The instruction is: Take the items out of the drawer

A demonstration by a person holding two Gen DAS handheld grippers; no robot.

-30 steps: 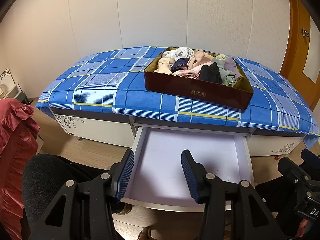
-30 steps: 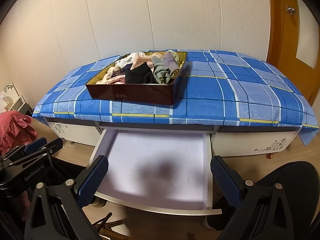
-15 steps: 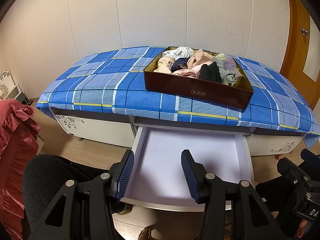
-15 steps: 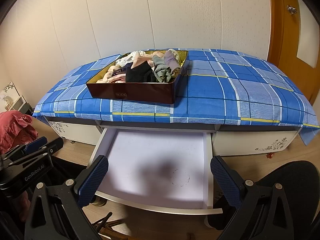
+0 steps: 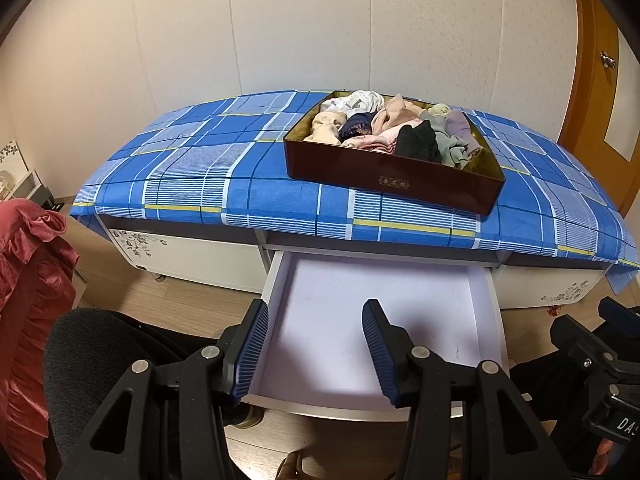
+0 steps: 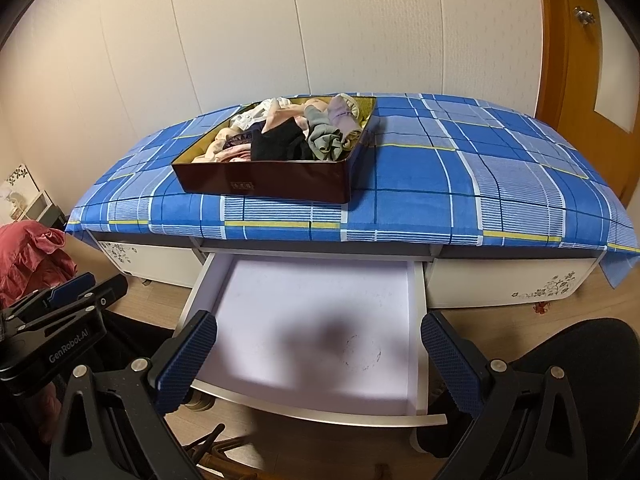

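Left wrist view: the left gripper (image 5: 314, 346) fills the lower centre, jaws apart and holding nothing, above the pulled-out drawer (image 5: 496, 312), whose floor shows bare. The box (image 5: 392, 178) of crumpled clothing (image 5: 400, 132) sits upper centre on the blue plaid cover (image 5: 192, 176), likely placed there to receive removed items.

Right wrist view: the right gripper (image 6: 318, 360), lower frame, is spread wide and empty over the same drawer (image 6: 418, 320). No items remain visible inside.

box (image 5: 394, 186) on cloth (image 5: 192, 184) | drawer (image 5: 380, 312) open below, in front
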